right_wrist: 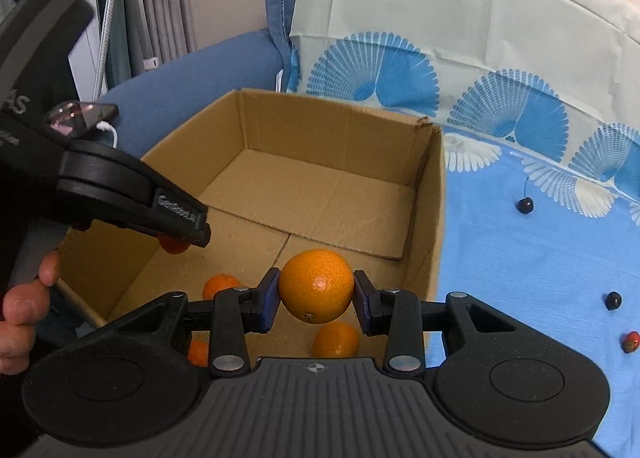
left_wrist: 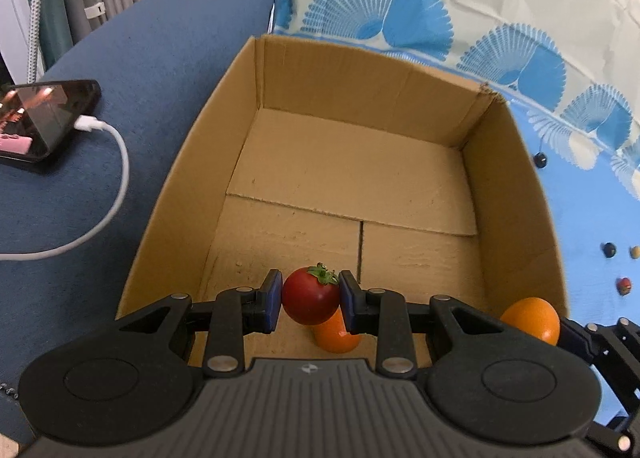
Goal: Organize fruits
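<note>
Clawed tomato (left_wrist: 310, 301); box (left_wrist: 240, 89); blue cloth (left_wrist: 592, 225)

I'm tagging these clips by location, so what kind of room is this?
Probably a living room or bedroom at home: a blue sofa, a patterned cloth spread as the work surface, and a phone charging beside the cardboard box.

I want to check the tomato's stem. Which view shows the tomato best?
The left wrist view: the tomato sits centred between the left tongs, leaves visible. In the right wrist view, the tongs' arm hides nearly all of it.
</note>
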Motion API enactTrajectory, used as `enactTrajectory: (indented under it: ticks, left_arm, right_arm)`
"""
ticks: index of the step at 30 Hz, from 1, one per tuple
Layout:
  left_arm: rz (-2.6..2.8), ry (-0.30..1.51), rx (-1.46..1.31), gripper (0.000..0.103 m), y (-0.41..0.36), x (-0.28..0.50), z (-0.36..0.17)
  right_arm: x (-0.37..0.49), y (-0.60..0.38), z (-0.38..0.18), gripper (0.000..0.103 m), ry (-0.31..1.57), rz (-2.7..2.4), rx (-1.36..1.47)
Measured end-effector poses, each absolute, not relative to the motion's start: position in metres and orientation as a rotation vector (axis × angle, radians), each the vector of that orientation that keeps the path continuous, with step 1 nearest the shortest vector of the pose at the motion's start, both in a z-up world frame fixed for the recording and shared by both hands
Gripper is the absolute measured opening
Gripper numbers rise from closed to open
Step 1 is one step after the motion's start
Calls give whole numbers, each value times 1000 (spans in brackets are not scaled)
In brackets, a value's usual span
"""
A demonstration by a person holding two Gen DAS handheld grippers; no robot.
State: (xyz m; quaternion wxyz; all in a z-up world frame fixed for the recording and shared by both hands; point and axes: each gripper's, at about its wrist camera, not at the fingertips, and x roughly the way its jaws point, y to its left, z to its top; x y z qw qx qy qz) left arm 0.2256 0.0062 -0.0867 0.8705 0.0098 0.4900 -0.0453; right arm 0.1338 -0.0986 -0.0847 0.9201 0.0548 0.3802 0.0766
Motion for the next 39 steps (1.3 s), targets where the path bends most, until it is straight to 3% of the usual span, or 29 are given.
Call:
enactTrajectory:
  ticks: [14, 15, 16, 18, 20, 39]
  left_arm:
    - [-80, 1058, 51, 35, 8, 241, -113]
    - [-98, 1052, 46, 46, 8, 240, -112]
    - [-113, 1048, 43, 75, 7, 240, -111]
    - [-112, 1016, 38, 102, 6, 236, -105]
    - [-109, 946, 26, 103, 8, 226, -97]
    - [-92, 894, 44, 103, 25, 94, -31]
  right_arm:
    - [147, -92, -102, 40, 814, 168, 73]
    - [147, -91, -102, 41, 812, 172, 64]
    - [148, -90, -101, 46, 806, 173, 57]
    - [145, -89, -98, 85, 780, 157, 41]
    - [141, -89, -94, 93, 741, 137, 13]
    - [35, -101, -26, 101, 725, 121, 106]
